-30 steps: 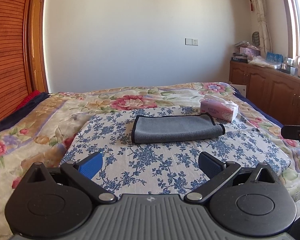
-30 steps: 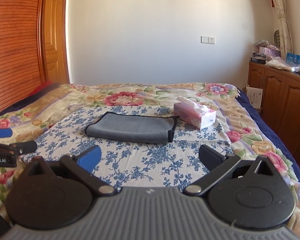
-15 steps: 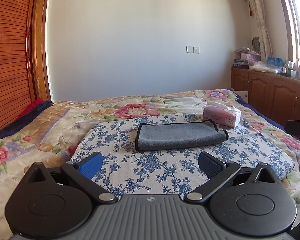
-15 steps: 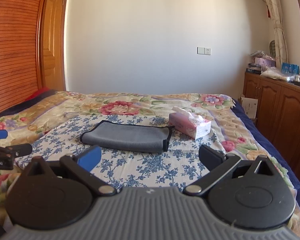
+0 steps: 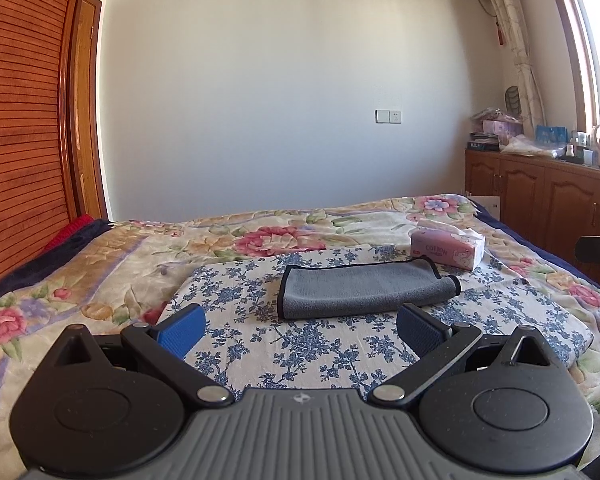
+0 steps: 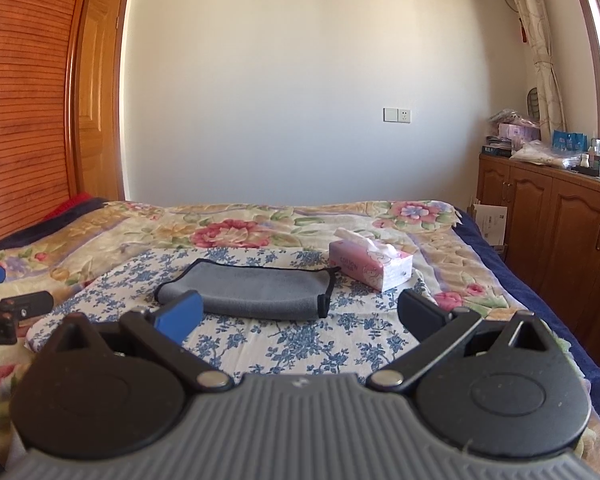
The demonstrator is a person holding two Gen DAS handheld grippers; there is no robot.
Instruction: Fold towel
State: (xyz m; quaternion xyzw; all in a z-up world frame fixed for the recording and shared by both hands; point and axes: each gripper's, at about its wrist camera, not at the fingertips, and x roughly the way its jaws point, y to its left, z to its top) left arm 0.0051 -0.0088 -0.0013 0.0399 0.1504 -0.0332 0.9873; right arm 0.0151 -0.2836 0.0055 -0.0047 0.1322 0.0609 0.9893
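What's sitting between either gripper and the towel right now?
Nothing visible. Only bare blue-floral cloth separates the open left gripper and open right gripper from the gray towel. The pink tissue box sits beyond the towel's right end.

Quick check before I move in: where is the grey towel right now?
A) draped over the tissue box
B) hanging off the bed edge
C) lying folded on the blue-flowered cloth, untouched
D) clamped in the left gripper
C: the grey towel lies folded on the blue-flowered cloth, with the open left gripper and right gripper both short of it.
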